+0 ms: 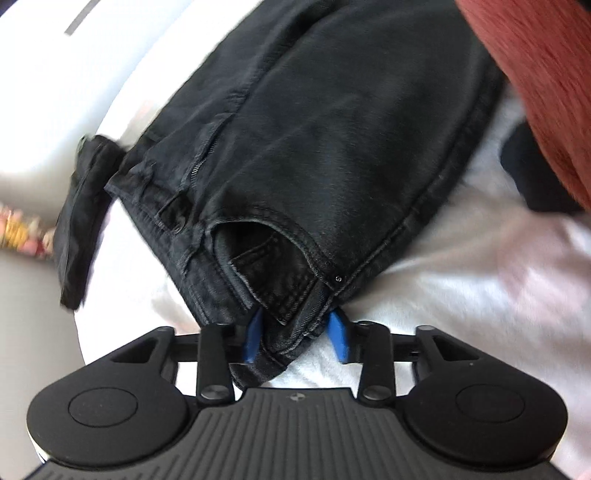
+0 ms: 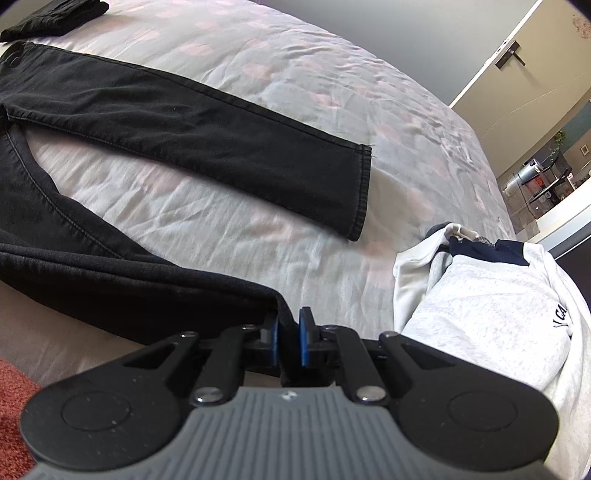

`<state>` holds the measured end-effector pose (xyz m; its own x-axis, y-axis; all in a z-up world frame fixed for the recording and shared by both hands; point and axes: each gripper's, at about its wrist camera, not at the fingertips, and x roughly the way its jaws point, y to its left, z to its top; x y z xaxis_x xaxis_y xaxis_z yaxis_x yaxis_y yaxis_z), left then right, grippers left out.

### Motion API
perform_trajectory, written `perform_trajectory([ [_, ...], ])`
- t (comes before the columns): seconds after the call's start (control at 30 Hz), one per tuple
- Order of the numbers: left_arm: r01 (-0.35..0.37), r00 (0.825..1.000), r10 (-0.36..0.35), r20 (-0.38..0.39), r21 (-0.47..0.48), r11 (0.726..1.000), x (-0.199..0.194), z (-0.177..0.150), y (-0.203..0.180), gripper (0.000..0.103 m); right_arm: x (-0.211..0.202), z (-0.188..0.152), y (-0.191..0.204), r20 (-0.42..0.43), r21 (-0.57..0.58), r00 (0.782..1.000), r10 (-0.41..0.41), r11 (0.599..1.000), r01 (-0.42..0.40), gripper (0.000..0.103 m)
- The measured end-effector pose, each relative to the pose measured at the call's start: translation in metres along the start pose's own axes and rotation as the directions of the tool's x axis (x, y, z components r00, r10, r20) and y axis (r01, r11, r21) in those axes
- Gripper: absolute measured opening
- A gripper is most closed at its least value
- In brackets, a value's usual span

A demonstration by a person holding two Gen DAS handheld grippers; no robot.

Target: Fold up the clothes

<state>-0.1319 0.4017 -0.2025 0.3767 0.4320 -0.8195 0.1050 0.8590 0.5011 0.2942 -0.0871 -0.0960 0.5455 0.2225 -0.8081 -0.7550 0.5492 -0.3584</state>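
Observation:
A pair of black jeans (image 1: 332, 147) lies on a bed. In the left wrist view I see the waistband and front pocket. My left gripper (image 1: 297, 332) has its blue pads on either side of the waistband corner, jaws partly apart with the denim between them. In the right wrist view the far leg (image 2: 207, 136) lies flat and stretched across the bedspread (image 2: 295, 229). The near leg (image 2: 110, 280) runs toward me, and my right gripper (image 2: 290, 334) is shut on its hem end.
A grey and white sweatshirt (image 2: 491, 306) lies crumpled at the bed's right edge. A folded dark garment (image 2: 55, 16) sits at the far left. A rust-red carpet (image 1: 535, 74) lies beside the bed. A door and shelves stand far right.

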Motion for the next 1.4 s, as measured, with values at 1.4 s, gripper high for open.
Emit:
perform_trajectory([
  [1.4,-0.193,0.972,0.123,-0.199,-0.389,0.901,0.128,0.232,0.200,0.019,0.205,0.191,-0.079,-0.093,0.033,0.995,-0.028,0.999,0.031,0.013],
])
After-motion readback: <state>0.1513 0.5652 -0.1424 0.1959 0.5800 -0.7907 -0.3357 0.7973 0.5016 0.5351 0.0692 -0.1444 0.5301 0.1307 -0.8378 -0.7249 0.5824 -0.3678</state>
